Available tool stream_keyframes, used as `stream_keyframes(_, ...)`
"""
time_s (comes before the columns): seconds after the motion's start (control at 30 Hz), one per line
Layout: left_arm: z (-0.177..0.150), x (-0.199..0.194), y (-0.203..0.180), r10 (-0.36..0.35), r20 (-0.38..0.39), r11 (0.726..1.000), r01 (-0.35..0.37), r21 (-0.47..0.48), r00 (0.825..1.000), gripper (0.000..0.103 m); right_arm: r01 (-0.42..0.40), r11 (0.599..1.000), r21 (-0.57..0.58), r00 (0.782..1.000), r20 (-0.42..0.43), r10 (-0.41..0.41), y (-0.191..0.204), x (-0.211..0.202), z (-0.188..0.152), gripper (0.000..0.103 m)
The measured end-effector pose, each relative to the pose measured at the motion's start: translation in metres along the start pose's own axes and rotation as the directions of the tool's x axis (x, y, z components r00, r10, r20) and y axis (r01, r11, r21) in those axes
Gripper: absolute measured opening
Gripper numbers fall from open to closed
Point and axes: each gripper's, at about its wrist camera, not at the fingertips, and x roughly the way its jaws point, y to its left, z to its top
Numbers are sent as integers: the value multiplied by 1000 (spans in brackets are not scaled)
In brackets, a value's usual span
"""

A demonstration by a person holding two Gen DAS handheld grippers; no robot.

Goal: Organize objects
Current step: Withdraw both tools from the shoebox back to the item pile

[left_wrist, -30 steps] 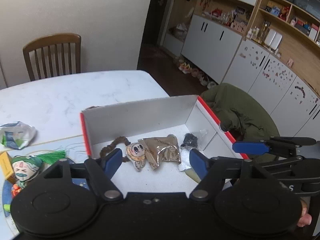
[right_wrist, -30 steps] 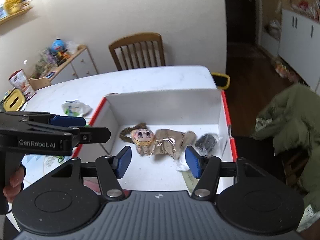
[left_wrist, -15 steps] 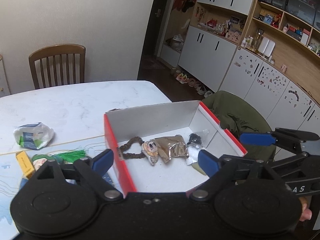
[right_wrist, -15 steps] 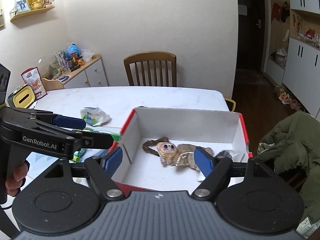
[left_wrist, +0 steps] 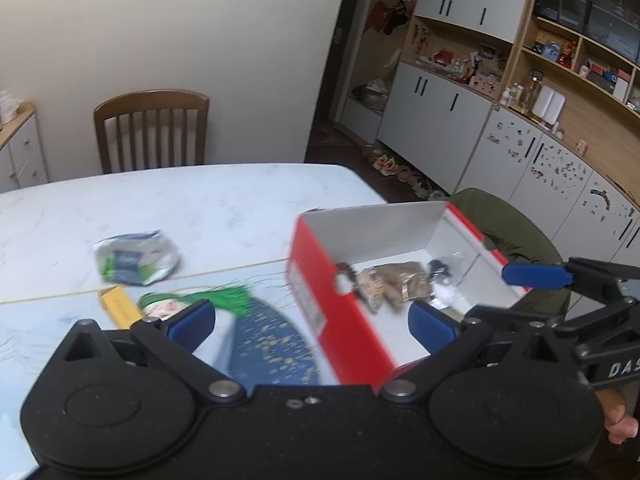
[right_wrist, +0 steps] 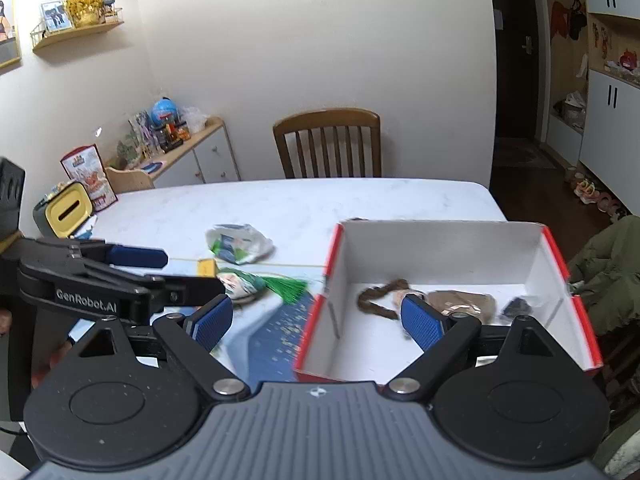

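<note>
Left wrist view: the left gripper [left_wrist: 310,322] is held with its fingers wide apart and empty, above the red box [left_wrist: 320,300] wall. Several items already lie in the box, while a green-tasselled doll [right_wrist: 256,284], a yellow block [left_wrist: 120,308] and a crumpled packet [left_wrist: 136,258] remain on the table [left_wrist: 200,200]. The right gripper [right_wrist: 316,320] is likewise spread and holds nothing. The doll is probably best taken next: it should be approached from above, gripped across its body rather than the loose tassel, and lifted clear of the box wall
</note>
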Motion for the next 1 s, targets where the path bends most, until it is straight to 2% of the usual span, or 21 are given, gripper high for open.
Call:
stream_keyframes(0.4,-24,-6,71,49,-47,998,-51,-33,998,103,-9,1000,-18,999,37,10,58,29,-2,95)
stream_keyframes(0.63,-39,-1,98,71,-48,997,-72,-18,996,103,58,998,-27,998,-6,-58,84,53,-4,95)
stream_keyframes(0.83,-51,13,114,67,-54,997,-68,-21,996,103,41,999,-10,997,-60,-41,95,75,1,95)
stream_keyframes(1.0,-61,29,123,84,-59,996,-85,-9,995,103,70,996,-50,993,-91,-75,101,98,8,95)
